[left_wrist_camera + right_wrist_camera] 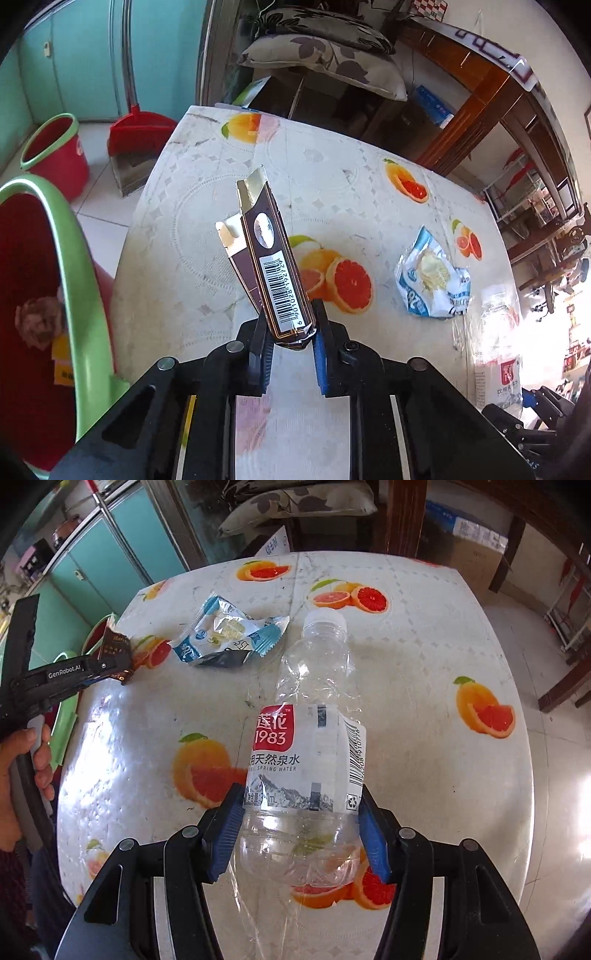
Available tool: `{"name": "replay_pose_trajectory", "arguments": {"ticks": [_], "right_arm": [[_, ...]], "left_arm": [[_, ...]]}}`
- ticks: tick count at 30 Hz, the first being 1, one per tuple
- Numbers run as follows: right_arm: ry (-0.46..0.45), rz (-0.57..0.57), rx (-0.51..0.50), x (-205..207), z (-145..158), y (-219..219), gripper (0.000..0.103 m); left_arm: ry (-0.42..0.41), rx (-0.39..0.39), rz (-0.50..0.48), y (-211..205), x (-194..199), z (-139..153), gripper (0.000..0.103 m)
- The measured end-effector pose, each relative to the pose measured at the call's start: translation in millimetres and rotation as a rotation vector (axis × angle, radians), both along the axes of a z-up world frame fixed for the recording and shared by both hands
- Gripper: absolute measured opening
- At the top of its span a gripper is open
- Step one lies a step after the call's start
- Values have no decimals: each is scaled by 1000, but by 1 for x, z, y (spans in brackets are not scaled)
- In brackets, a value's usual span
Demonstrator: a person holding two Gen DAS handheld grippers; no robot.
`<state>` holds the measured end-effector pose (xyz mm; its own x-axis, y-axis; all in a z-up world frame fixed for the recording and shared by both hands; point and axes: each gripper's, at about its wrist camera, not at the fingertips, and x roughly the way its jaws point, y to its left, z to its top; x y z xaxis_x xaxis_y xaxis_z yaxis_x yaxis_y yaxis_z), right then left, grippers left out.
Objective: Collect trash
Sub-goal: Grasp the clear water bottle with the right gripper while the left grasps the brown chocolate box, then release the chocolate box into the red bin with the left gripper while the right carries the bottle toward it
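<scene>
The left tool (290, 343) is pinching the bottom end of a brown carton (269, 266), its blue pads pressed against the two narrow sides while the torn, open top is sticking up and away over the counter (207, 229). The right tool (301, 834) is gripping an empty plastic bottle (314, 760) around its lower body, pads squeezing the thin wall on both sides, with the white cap pointing away; whether the bottle is resting on the counter or lifted clear, I cannot tell.

Judging from this, both pieces are in hand and the next job is getting them into the bin (79, 258), whose green rim and red inside are sitting just off the counter's left edge in the left view. The carton is being held only by its end, so it is likely to swing; carrying it smoothly and keeping the pinch firm until it is over the opening looks wise. The bottle wall is soft and slick, so a steady squeeze matters more than a hard one.

Farther out on the counter, a crumpled blue and white wrapper (229, 635) is lying loose, not yet collected.
</scene>
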<state>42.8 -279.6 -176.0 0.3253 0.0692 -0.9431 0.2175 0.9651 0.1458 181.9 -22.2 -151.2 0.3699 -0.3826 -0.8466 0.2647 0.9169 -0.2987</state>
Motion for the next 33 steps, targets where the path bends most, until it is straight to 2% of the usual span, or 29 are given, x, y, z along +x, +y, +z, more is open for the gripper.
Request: {"name": "replay_pose_trajectory", "arguments": {"ticks": [2,4,6,7,10,14,18,25,33], "right_arm": [[-49,-2,39,-8,12,7,57],[-56,-20,-8,-10,16,14,57],[-97,-56,27,-17,25,18,57],[-117,-67,44,-21,30,21,56],[-157,-73,11,-27,40,32,56],[-213,-92,34,-32,53,39,56],[-272,-72,-3,-31,73,53,56],[-351,-29,10,-18,100,77,56],[-396,59,22,11,113,115,56]], "left_arm": [[-35,-25,-23,3,-6,12,17],[-75,-16,-28,7,-13,22,17],[-83,-35,-38,15,-23,30,17],[-98,-25,-51,18,-28,33,17],[-139,19,-90,26,-42,39,17],[-165,35,-92,40,-54,47,17],[-197,69,-83,49,-61,54,17],[-208,84,-60,64,-66,62,17],[-219,116,-18,86,-63,62,17]]}}
